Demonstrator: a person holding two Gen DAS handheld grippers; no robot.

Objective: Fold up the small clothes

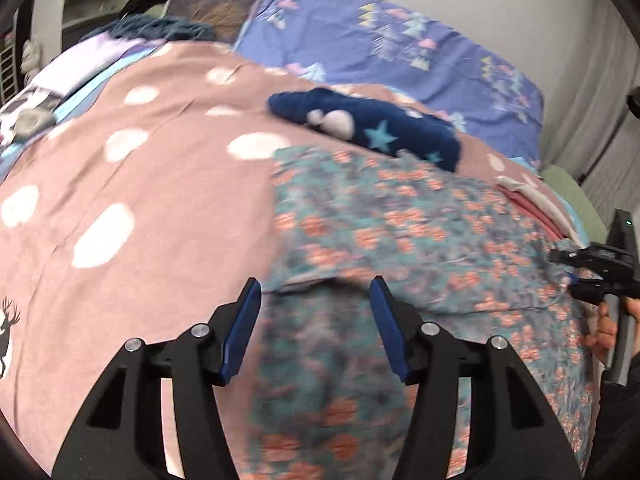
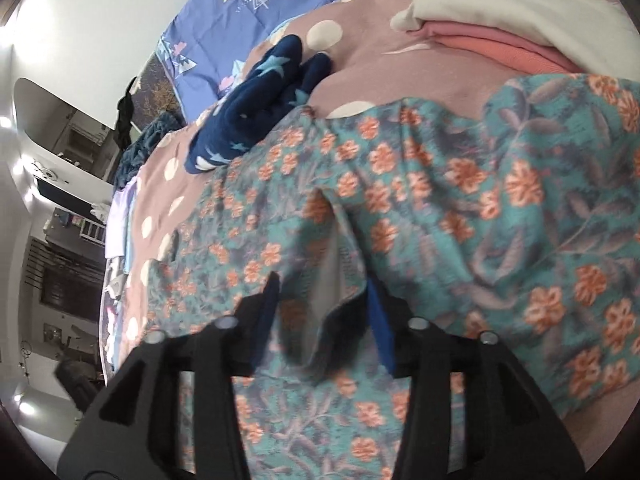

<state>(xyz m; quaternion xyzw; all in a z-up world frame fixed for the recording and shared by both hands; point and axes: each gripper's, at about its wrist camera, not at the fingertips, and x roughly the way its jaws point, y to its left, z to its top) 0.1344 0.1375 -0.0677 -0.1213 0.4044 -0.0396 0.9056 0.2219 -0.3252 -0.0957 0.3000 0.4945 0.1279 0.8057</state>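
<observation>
A teal garment with orange flowers (image 1: 400, 232) lies spread on the pink dotted bedcover (image 1: 140, 184). My left gripper (image 1: 316, 300) is open just above the garment's near left part, with a fold edge between its fingers. In the right wrist view the same garment (image 2: 460, 200) fills the middle. My right gripper (image 2: 324, 300) is open over a raised fold whose pale inside shows between the fingers. The right gripper also shows at the right edge of the left wrist view (image 1: 560, 276), at the garment's right side.
A navy star-patterned garment (image 1: 372, 124) lies beyond the floral one. Folded pink and cream clothes (image 2: 500, 36) are stacked at the right. A blue patterned quilt (image 1: 380, 40) lies behind. Clothes and room furniture lie off the bed's left edge.
</observation>
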